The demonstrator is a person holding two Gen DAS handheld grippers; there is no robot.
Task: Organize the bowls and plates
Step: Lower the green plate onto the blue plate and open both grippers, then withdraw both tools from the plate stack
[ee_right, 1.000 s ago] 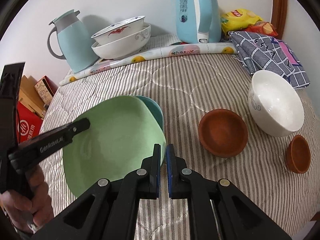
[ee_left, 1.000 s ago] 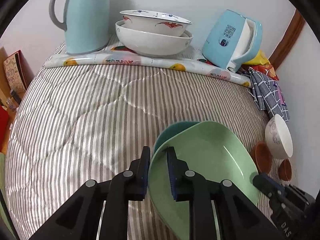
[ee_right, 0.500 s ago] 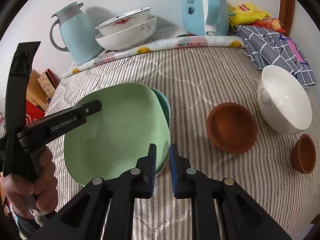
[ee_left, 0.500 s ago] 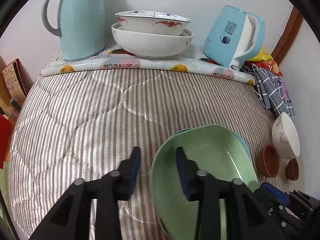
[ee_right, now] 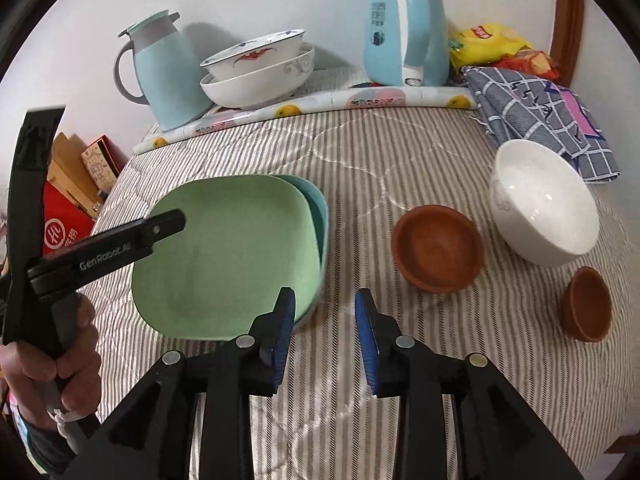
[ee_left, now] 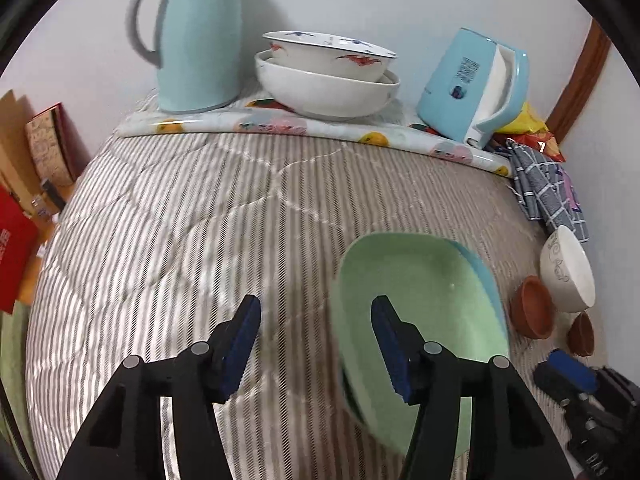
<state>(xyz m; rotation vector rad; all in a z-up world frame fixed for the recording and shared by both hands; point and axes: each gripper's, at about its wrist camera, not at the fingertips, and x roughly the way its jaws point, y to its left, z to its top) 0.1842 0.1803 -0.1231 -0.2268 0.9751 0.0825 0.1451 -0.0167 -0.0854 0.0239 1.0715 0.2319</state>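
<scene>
Quilt (ee_right: 400, 168): striped, carries all that follows.
Thermos (ee_right: 168, 72) and kettle (ee_right: 404, 24): upright at the far edge, on a fruit-print mat (ee_right: 360, 100).
Two white bowls (ee_right: 260, 76): nested, between thermos and kettle.
Green plate (ee_right: 224, 256): lies stacked on a blue plate (ee_right: 318, 216), left of centre.
White bowl (ee_right: 544, 204): tilted, at right, near the checked cloth (ee_right: 536, 120).
Big brown bowl (ee_right: 438, 248): between plates and white bowl.
Small brown bowl (ee_right: 588, 304): near right.
My left tongs (ee_left: 316, 340): wide, straddling the green plate's left rim, gripping nothing.
My right tongs (ee_right: 326, 336): wide, empty, just right of the plates.
</scene>
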